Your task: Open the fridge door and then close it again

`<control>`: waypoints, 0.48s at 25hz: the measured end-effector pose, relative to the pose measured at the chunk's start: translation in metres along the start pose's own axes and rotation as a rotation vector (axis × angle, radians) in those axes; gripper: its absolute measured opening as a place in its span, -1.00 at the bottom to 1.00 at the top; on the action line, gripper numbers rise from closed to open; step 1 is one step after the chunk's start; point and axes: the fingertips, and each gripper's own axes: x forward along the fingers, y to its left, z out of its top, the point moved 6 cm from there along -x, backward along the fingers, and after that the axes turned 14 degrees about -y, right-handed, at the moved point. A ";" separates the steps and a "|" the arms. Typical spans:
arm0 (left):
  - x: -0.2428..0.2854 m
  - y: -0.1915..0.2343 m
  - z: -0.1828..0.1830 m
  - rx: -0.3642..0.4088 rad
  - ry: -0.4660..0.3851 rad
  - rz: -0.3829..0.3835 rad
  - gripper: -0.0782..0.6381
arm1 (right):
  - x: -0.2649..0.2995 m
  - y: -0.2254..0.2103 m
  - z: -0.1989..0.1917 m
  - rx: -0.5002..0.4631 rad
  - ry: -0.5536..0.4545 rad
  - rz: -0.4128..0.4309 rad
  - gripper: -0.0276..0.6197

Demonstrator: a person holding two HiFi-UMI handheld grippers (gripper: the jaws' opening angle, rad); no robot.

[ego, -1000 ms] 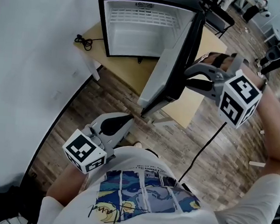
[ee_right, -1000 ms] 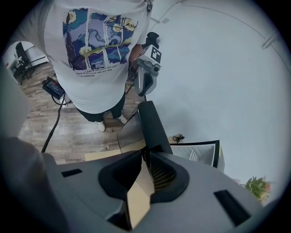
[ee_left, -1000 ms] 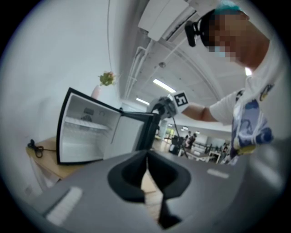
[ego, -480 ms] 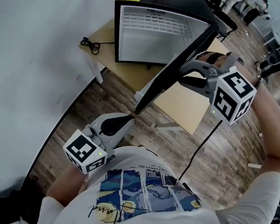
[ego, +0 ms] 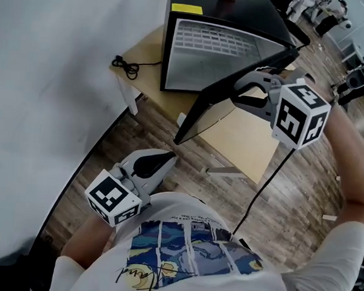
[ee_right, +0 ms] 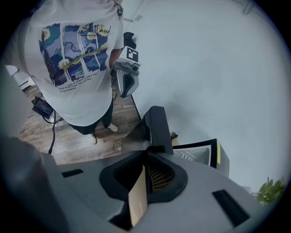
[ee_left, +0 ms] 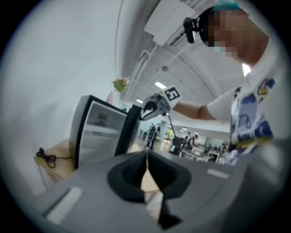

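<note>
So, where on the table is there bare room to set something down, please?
Bare tabletop lies right of the fridge door, toward the near corner; a narrow strip sits between cable and fridge. The right gripper crowds the door's edge.

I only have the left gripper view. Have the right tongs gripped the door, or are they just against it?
Observer: Not gripped. The right gripper view shows the right tongs shut, tips against the door's edge.
Operator: How far open is it?
Observer: In the head view it is partly open, with a wide gap between its free edge and the fridge.
Operator: Where are my left tongs?
Observer: In the head view, the left tongs are over the floor, short of the table.
</note>
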 end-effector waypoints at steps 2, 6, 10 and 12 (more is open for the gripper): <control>-0.004 0.011 0.003 0.001 0.001 0.000 -0.74 | 0.006 -0.012 -0.002 0.025 0.003 -0.007 -0.81; -0.013 0.027 0.008 0.002 0.005 -0.003 -0.74 | 0.016 -0.033 -0.005 0.076 0.005 -0.013 -0.81; -0.022 0.043 0.013 -0.001 0.003 -0.006 -0.74 | 0.026 -0.053 -0.008 0.120 0.011 -0.022 -0.81; -0.027 0.050 0.015 -0.001 0.002 -0.011 -0.74 | 0.031 -0.062 -0.009 0.141 0.017 -0.030 -0.81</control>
